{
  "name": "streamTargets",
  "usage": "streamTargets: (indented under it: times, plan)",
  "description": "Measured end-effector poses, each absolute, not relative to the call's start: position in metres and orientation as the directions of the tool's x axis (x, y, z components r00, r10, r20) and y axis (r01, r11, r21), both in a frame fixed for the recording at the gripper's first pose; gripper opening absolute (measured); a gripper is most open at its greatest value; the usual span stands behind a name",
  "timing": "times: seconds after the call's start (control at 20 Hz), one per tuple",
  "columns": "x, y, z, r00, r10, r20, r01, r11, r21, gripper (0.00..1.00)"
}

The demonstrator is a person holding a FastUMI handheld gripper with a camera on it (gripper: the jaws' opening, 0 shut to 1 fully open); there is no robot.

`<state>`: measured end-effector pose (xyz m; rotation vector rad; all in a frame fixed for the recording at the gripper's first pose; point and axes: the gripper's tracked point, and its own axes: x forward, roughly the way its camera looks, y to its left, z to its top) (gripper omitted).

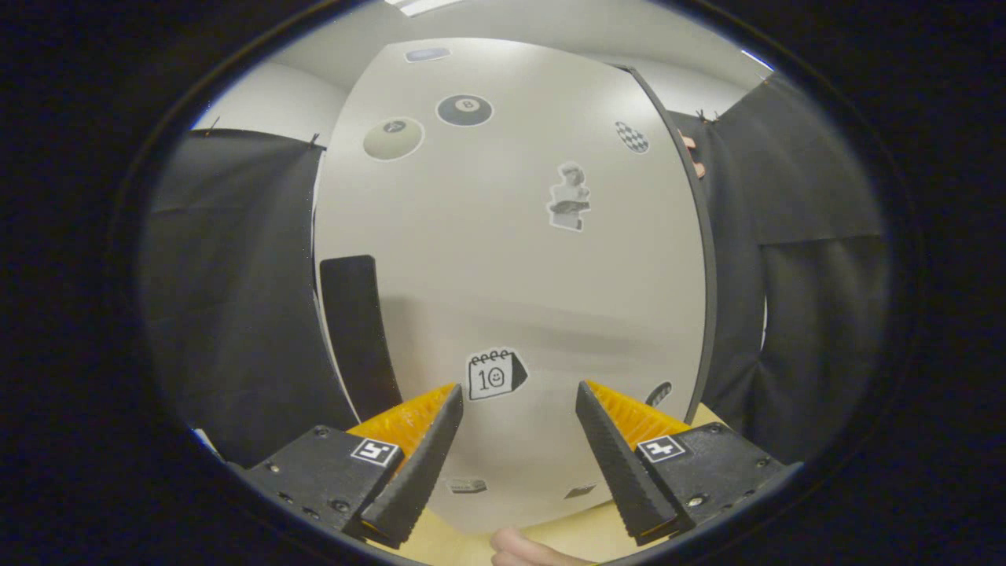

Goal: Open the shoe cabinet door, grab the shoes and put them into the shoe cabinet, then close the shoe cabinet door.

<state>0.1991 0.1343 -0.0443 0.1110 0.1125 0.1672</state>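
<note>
Your hand-held gripper (515, 397) hangs open and empty before the white, sticker-covered shoe cabinet door (503, 259), just ahead of its fingers, black handle (357, 334) to their left.

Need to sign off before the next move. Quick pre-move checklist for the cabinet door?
1. Hand-held gripper open, nothing between its fingers: ok.
2. Shoe cabinet door, white with stickers, straight ahead of the fingers: ok.
3. Black handle located at the door's edge, beside and beyond one finger: ok.
4. Fingers lined up on the handle: not ok, they point at the calendar sticker.
5. Door fully shut or ajar: cannot tell.
6. Person's fingers on the door's far edge, out of the way: not ok.
</note>
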Motion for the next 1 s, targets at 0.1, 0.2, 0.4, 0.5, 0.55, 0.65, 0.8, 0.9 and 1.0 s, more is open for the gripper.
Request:
streamTargets:
  times: [0.1,0.2,0.4,0.5,0.55,0.65,0.8,0.9,1.0]
  plan:
    - [0.165,0.137,-0.035,0.966,0.243,-0.089,-0.228,0.962,0.150,0.95]
    - [0.127,0.132,-0.028,0.958,0.274,-0.088,-0.257,0.952,0.168,0.96]
    - [0.043,0.106,-0.024,0.968,0.242,-0.071,-0.235,0.967,0.094,0.97]
    - [0.001,0.096,-0.014,0.967,0.254,0.016,-0.254,0.966,0.053,0.97]
    - [-0.017,0.085,-0.012,0.972,0.230,0.042,-0.232,0.972,0.040,0.98]
    - [-0.047,0.058,-0.004,0.982,0.152,0.109,-0.156,0.987,0.028,0.98]
    - [-0.076,0.035,-0.013,0.987,0.099,0.130,-0.098,0.995,-0.008,0.98]
    - [-0.092,0.026,-0.018,0.984,0.110,0.141,-0.116,0.992,0.039,0.98]
    - [-0.102,0.011,-0.019,0.981,0.096,0.166,-0.112,0.990,0.090,0.98]
